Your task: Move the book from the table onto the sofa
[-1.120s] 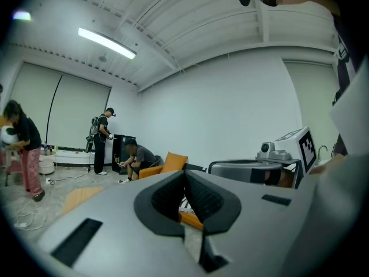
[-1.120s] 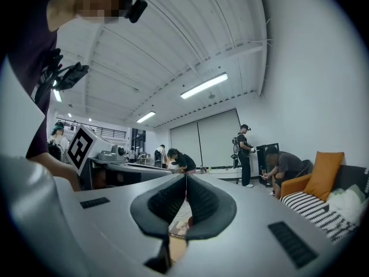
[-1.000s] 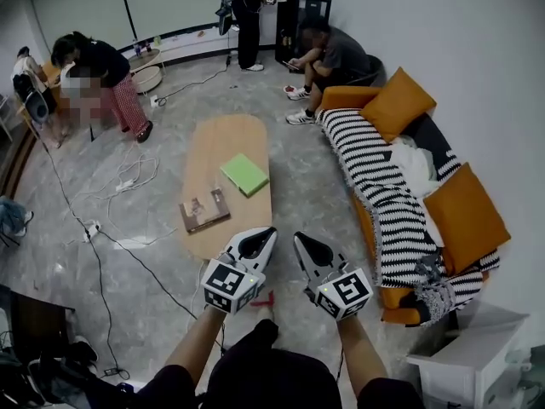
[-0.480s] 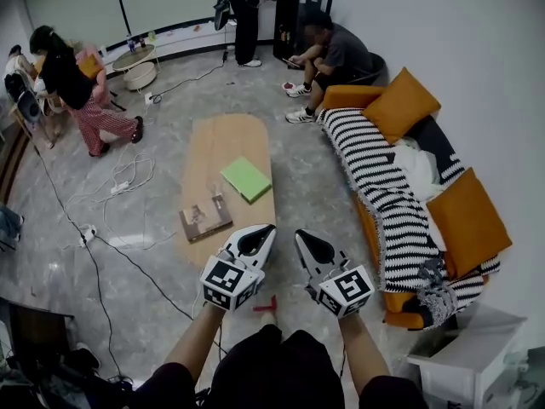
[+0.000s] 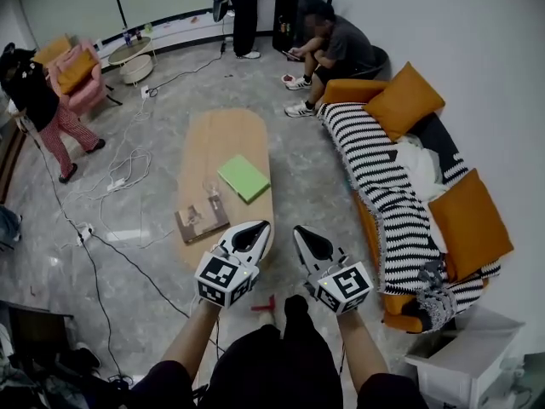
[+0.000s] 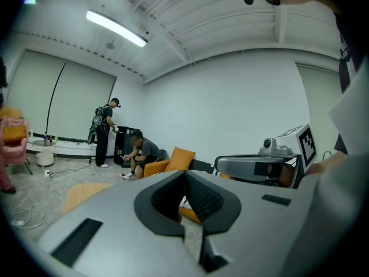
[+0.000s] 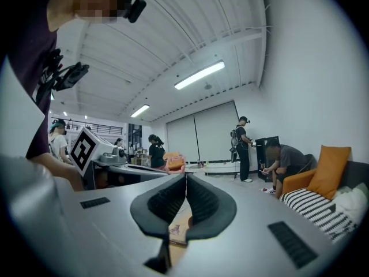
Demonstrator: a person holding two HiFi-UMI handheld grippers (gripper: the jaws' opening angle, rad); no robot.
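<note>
Your left gripper [image 5: 252, 238] and right gripper [image 5: 312, 244] hover side by side at the near end of the desk [image 5: 223, 135]. Both have their fingers together, with nothing between them. The green book [image 5: 243, 178] lies flat mid-desk, well apart from the sofa [image 5: 347, 93].
</note>
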